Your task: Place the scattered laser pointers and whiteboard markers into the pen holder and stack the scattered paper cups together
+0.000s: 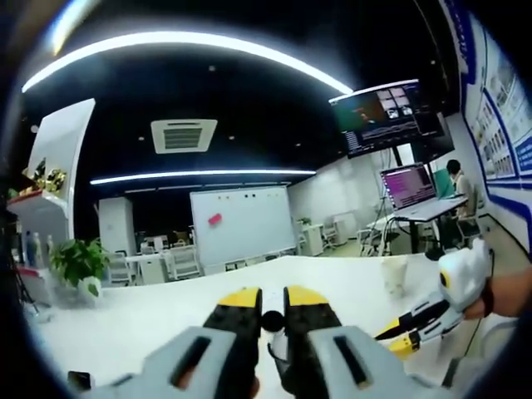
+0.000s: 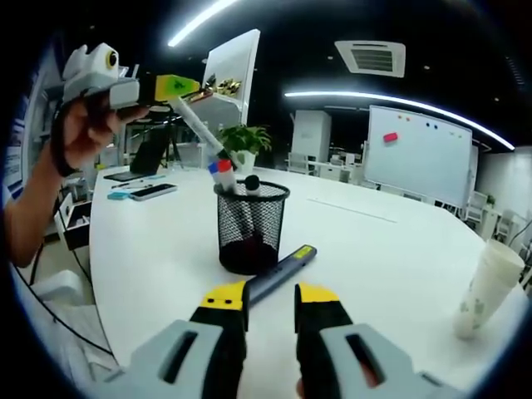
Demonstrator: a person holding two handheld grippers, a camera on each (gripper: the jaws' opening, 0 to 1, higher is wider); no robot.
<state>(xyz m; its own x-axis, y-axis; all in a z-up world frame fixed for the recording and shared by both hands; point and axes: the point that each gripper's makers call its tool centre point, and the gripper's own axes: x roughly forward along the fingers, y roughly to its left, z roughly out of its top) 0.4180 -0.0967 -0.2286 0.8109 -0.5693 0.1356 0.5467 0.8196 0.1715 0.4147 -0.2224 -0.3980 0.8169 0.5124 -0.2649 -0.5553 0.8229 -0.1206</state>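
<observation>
In the right gripper view, a black mesh pen holder [image 2: 251, 224] stands on the white table [image 2: 391, 249], with a red-and-blue capped marker [image 2: 220, 169] and a black-capped one [image 2: 251, 182] sticking out. My left gripper [image 2: 179, 88], high at the left, is shut on a white marker [image 2: 202, 126] that slants down toward the holder's rim. A grey laser pointer [image 2: 284, 268] lies beside the holder, its near end by my right gripper [image 2: 271, 296], which is open. Paper cups [image 2: 489, 288] stand stacked at the right. In the left gripper view, the marker's black end [image 1: 272, 320] sits between my left gripper's [image 1: 272, 299] jaws.
Two phones [image 2: 151, 191] lie near the table's far left edge, and a potted plant [image 2: 245, 138] stands behind the holder. In the left gripper view the right gripper [image 1: 401, 336] enters from the right near a paper cup [image 1: 395, 275]. A whiteboard [image 1: 241, 224] and a desk with a monitor [image 1: 407, 184] stand beyond.
</observation>
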